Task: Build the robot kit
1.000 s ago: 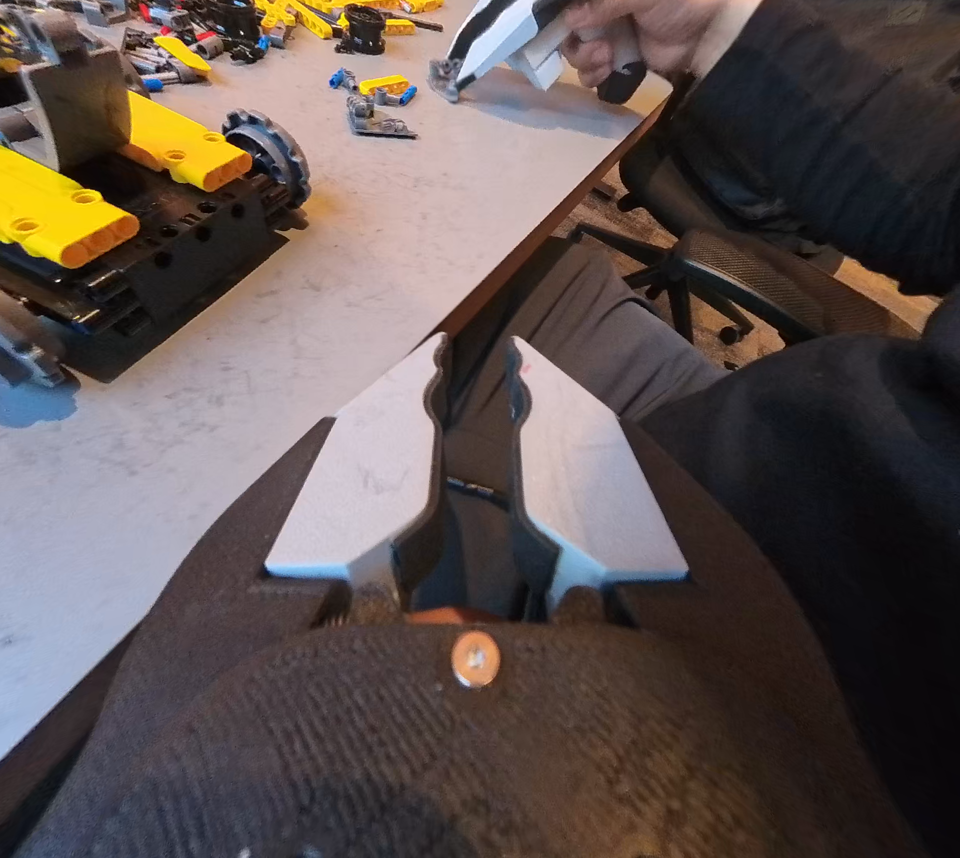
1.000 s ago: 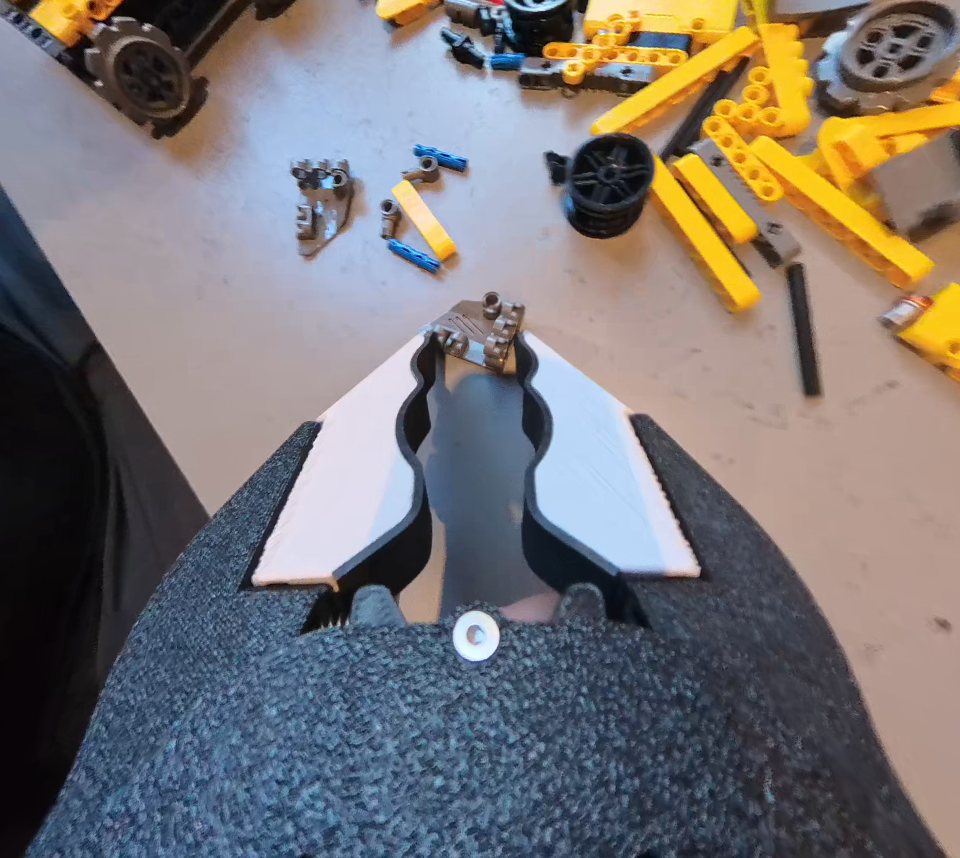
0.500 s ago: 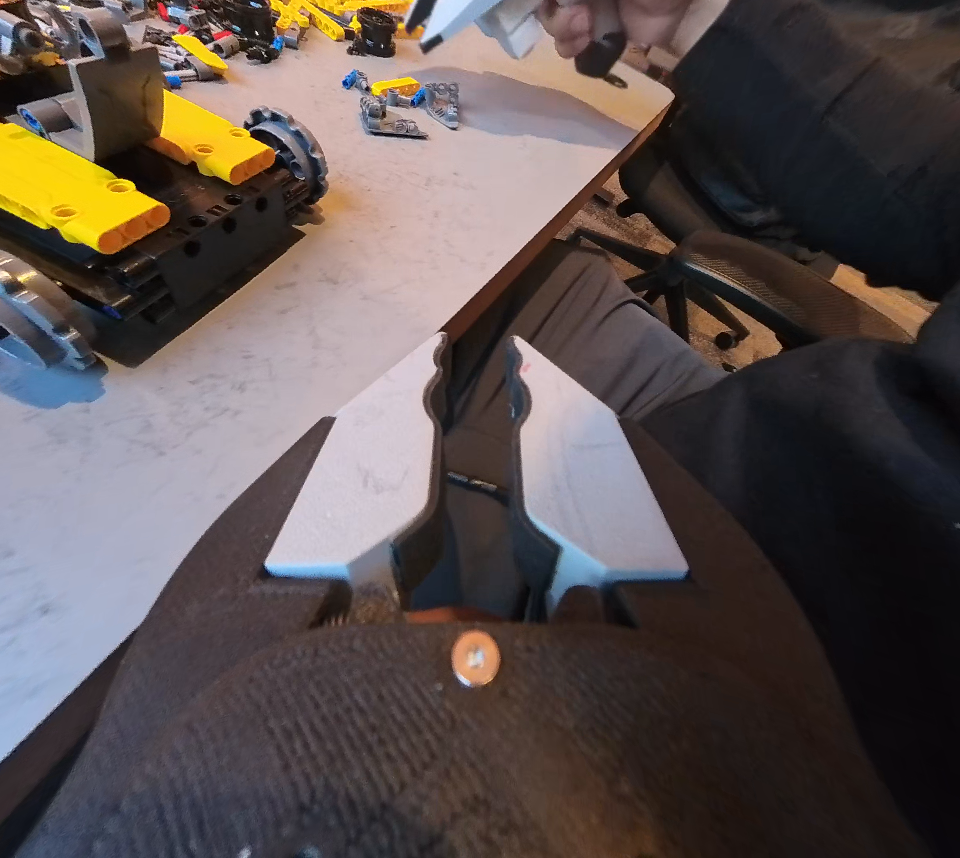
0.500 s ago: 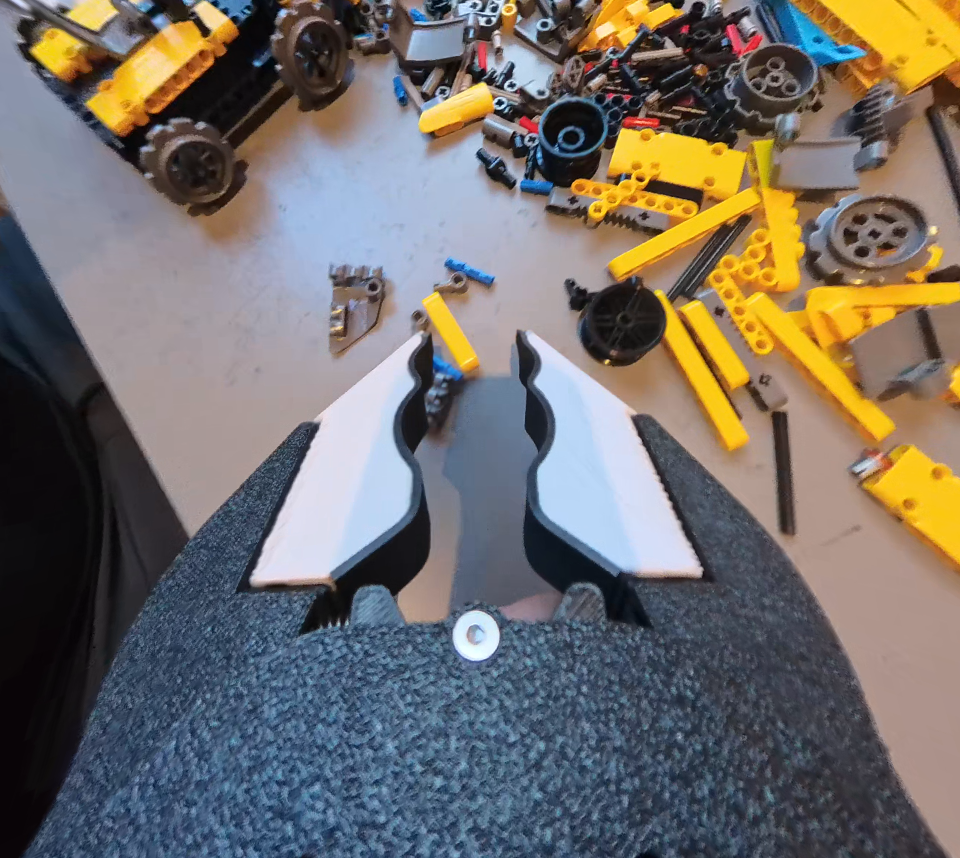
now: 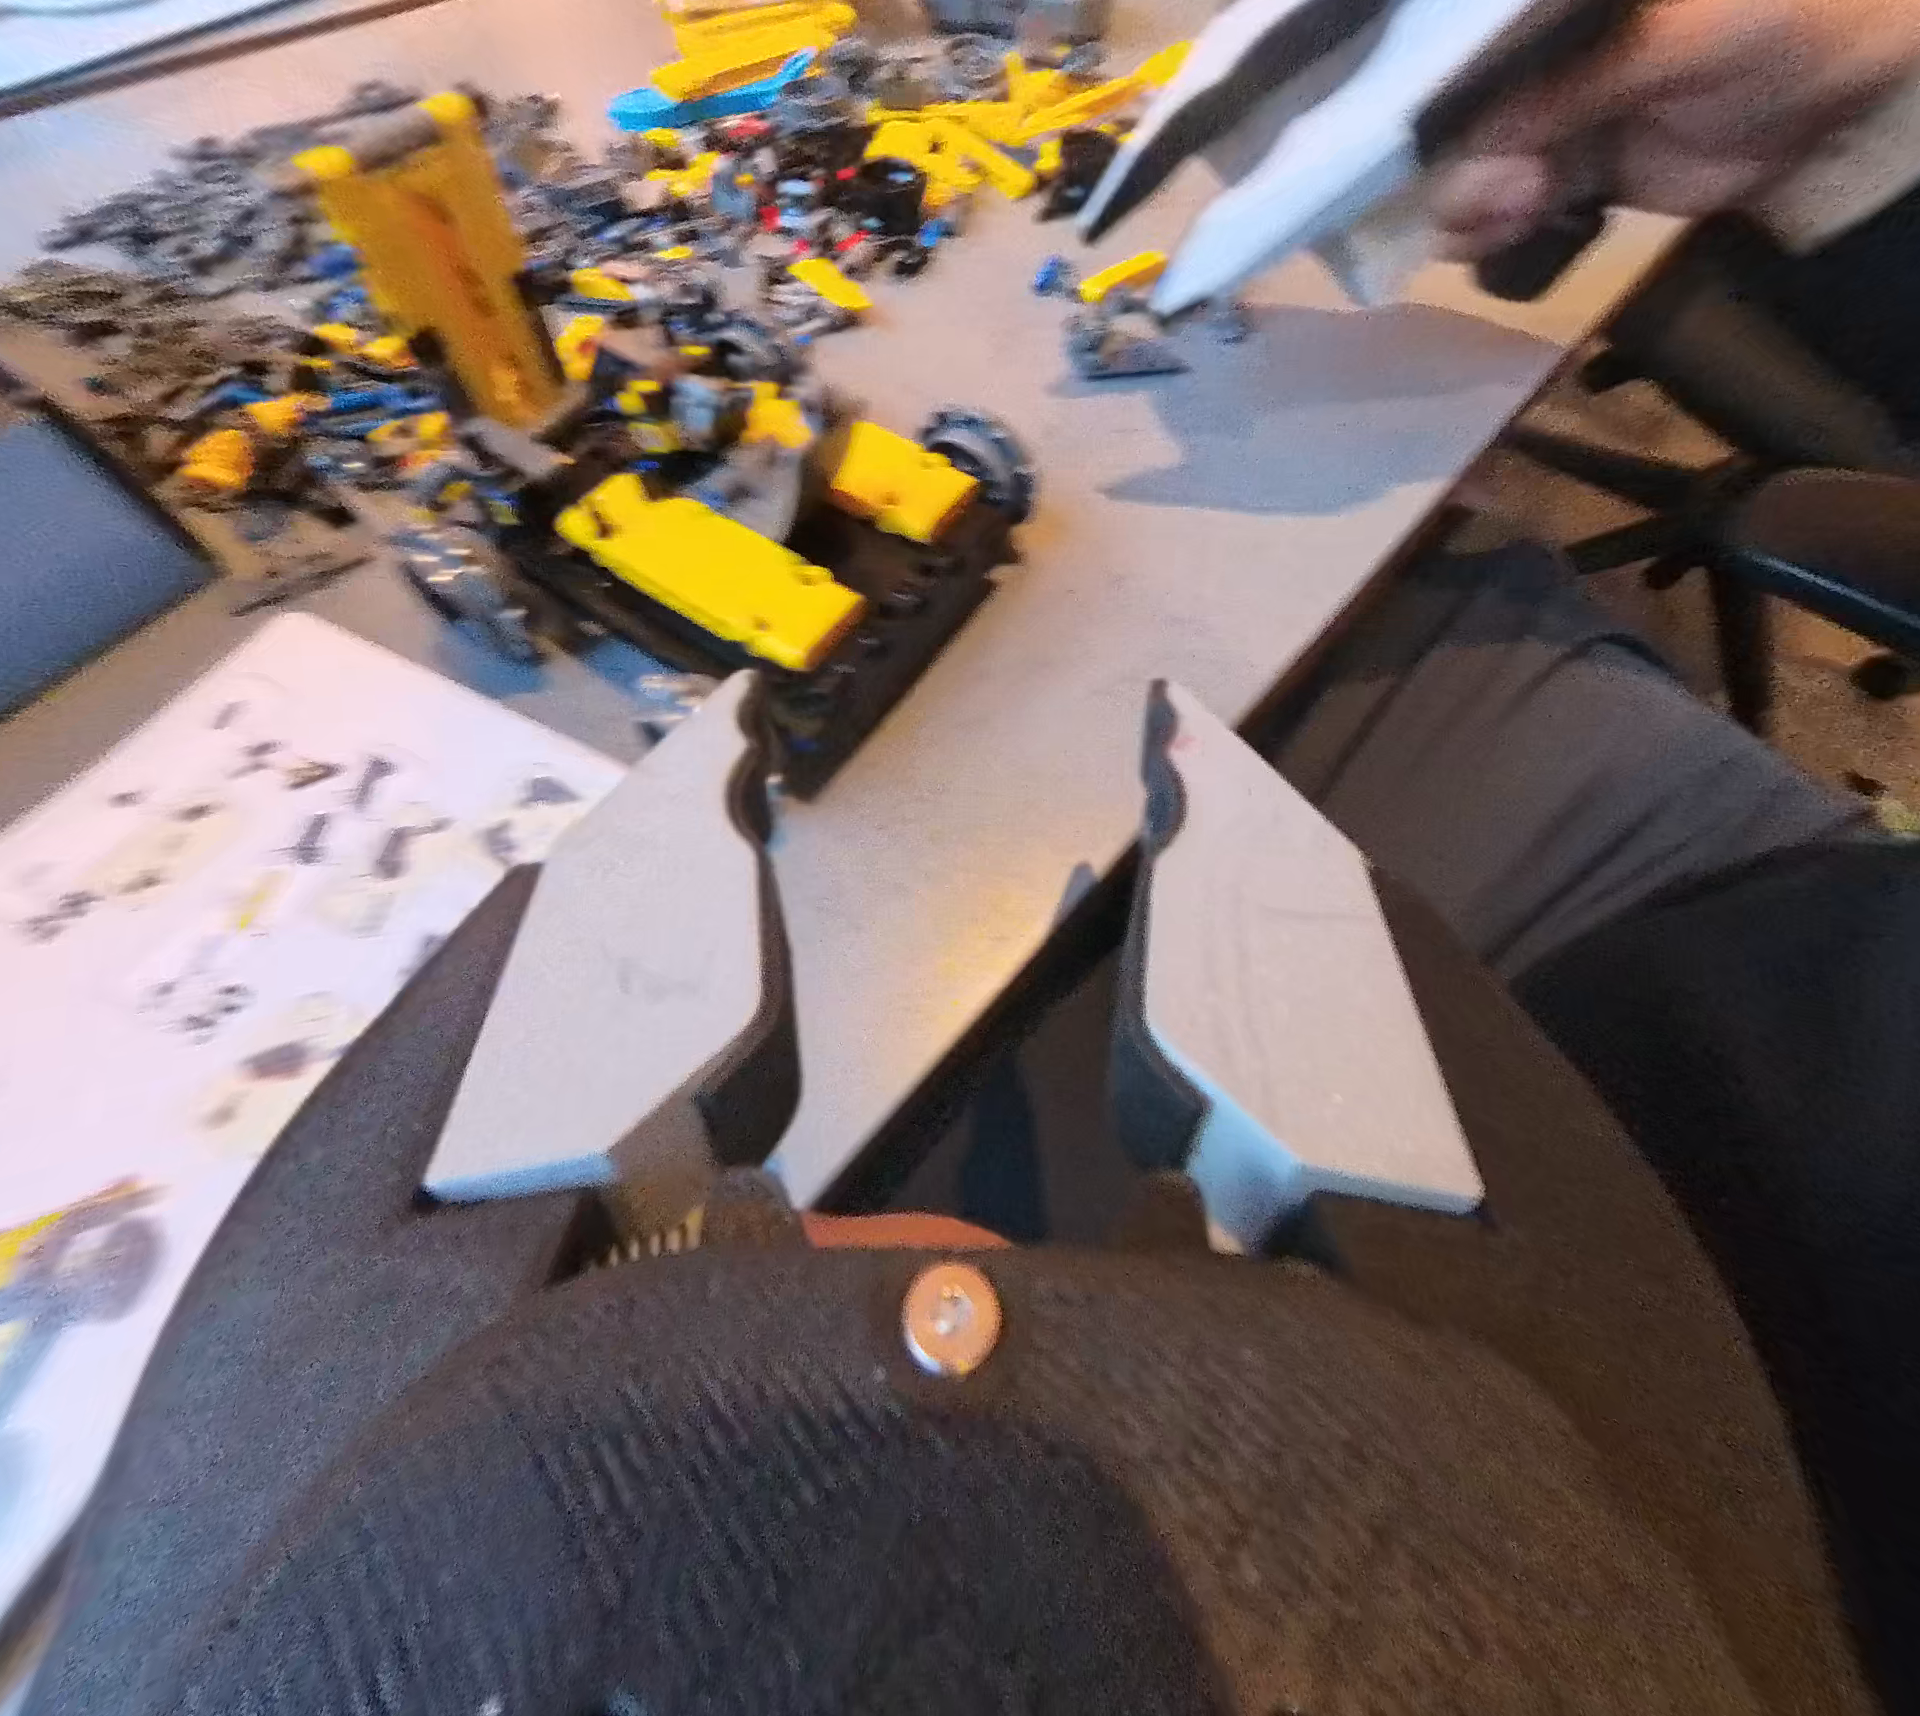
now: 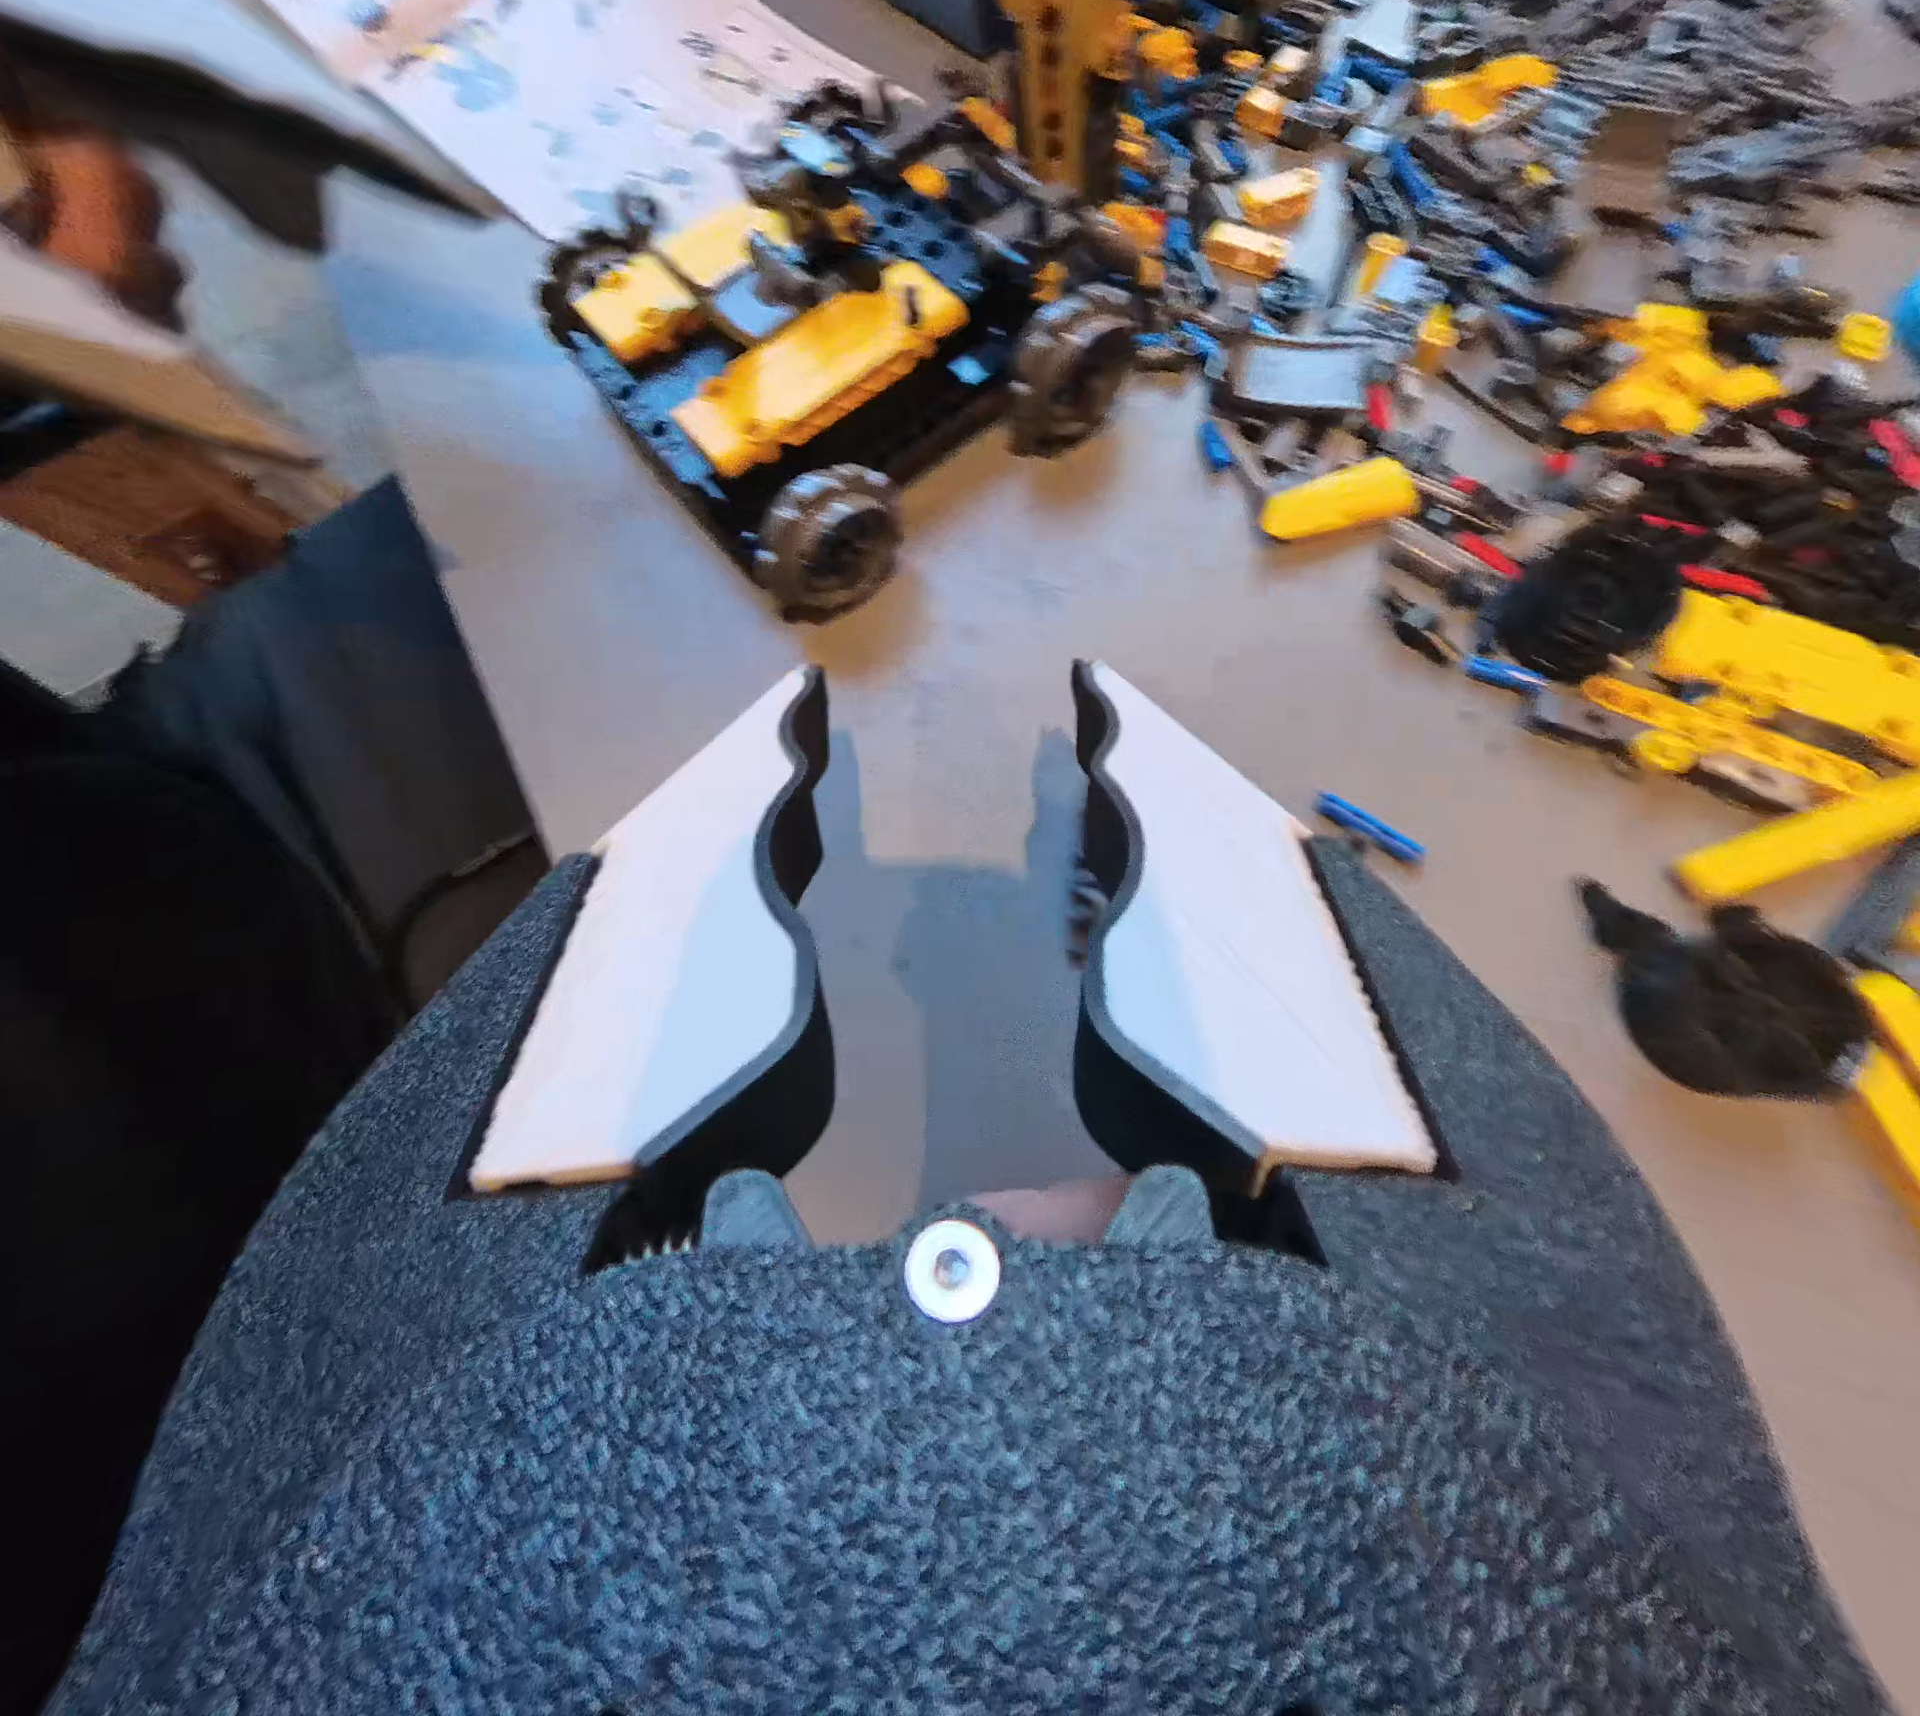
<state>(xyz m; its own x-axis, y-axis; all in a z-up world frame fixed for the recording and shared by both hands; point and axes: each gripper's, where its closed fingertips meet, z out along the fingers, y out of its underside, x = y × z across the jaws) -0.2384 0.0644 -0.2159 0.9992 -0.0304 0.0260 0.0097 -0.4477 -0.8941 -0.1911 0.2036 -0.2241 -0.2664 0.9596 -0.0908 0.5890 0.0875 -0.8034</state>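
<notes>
A half-built yellow and black brick vehicle (image 5: 790,565) with toothed wheels stands on the grey table (image 5: 1174,523); it also shows in the right wrist view (image 6: 800,357). My left gripper (image 5: 951,710) is open and empty above the table's near edge, just short of the vehicle. My right gripper (image 6: 948,679) is open and empty, hovering over bare table in front of the vehicle; in the left wrist view it (image 5: 1127,264) hangs over small grey pieces (image 5: 1122,341) and a short yellow beam (image 5: 1122,274). Both views are blurred.
A heap of loose yellow, black, grey and blue pieces (image 6: 1558,316) covers the table's far part. An open instruction booklet (image 5: 229,887) lies left of the vehicle. A black wheel (image 6: 1735,1001) and a blue pin (image 6: 1366,825) lie right of my right gripper. An office chair (image 5: 1766,544) stands past the table edge. The blue pin (image 6: 1366,825) lies around 8 centimetres away from my right fingertips. It turns up in the left wrist view (image 5: 1048,271) as well.
My right gripper let go of the grey piece, opened, rose and swung left toward the vehicle. My left gripper opened wide and turned left over the table.
</notes>
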